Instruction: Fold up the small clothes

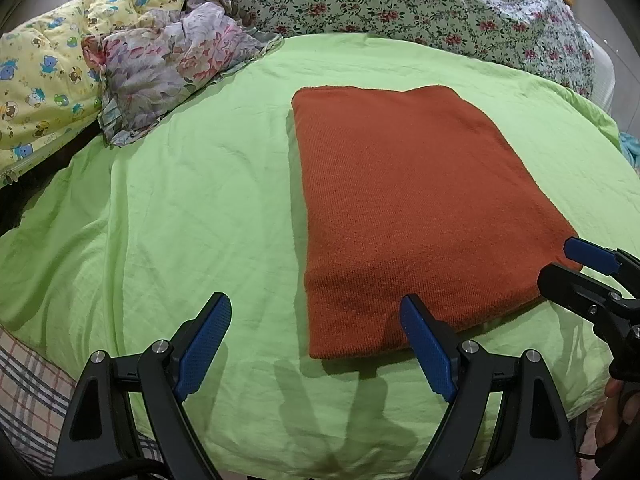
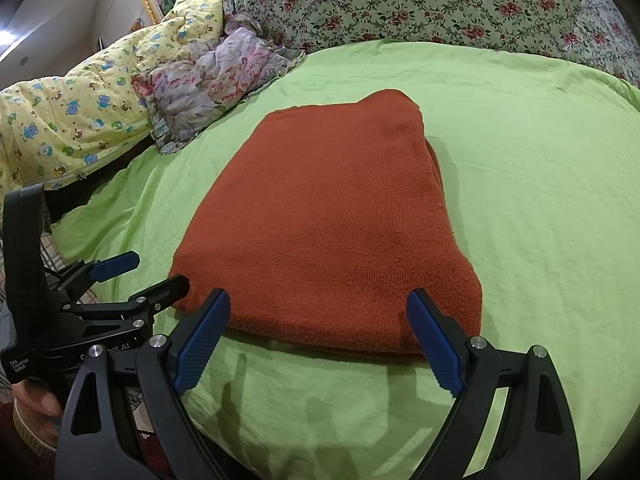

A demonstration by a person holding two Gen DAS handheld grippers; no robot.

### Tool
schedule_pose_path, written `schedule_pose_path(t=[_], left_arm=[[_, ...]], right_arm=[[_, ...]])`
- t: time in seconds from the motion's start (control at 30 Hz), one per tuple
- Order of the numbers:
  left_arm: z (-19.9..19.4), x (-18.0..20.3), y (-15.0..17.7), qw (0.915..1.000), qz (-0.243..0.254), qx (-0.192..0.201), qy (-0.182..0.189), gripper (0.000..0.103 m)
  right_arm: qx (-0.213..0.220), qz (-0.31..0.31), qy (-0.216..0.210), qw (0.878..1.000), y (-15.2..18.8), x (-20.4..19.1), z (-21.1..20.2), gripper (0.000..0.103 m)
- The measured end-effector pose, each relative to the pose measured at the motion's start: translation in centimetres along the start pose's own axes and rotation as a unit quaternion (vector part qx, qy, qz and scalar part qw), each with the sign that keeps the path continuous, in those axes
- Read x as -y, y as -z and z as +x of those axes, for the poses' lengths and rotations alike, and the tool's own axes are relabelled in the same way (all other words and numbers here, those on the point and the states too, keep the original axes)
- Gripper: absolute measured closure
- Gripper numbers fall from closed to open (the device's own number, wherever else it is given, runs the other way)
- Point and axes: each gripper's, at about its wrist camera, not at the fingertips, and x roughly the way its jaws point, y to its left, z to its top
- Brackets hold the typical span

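The rust knit (image 1: 416,208) is lying flat on the green sheet (image 1: 192,208) of the bed, already doubled into a tidy rectangle, its near edge just in front of both tongs. The left tongs (image 1: 316,320) are standing wide with nothing between them, one pad over the knit's near left corner, the other over bare sheet. The right tongs (image 2: 320,312) are also gaping wide and empty, straddling the near edge without pinching it. To my eye a fold is done and another is pending, or the piece is finished. A further fold would call for pinching both near corners through all layers and carrying them to the far edge. Beyond, floral bedding (image 1: 360,4) and a yellow quilt (image 1: 44,76) are heaped.
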Motion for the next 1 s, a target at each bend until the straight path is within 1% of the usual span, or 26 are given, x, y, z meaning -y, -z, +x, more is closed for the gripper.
schedule_pose_path(t=[0.67,1.0], left_arm=[[-0.24,0.11,0.17,1.0000,-0.001,0.000,0.001,0.016],[-0.30,0.14,-0.08,0.9999,0.009,0.005,-0.001,0.016]], right_arm=[[0.000,0.000,-0.002,1.000,-0.04,0.02,-0.15,0.013],[-0.001,0.001,-0.004,1.000,-0.12,-0.14,-0.19,0.013]])
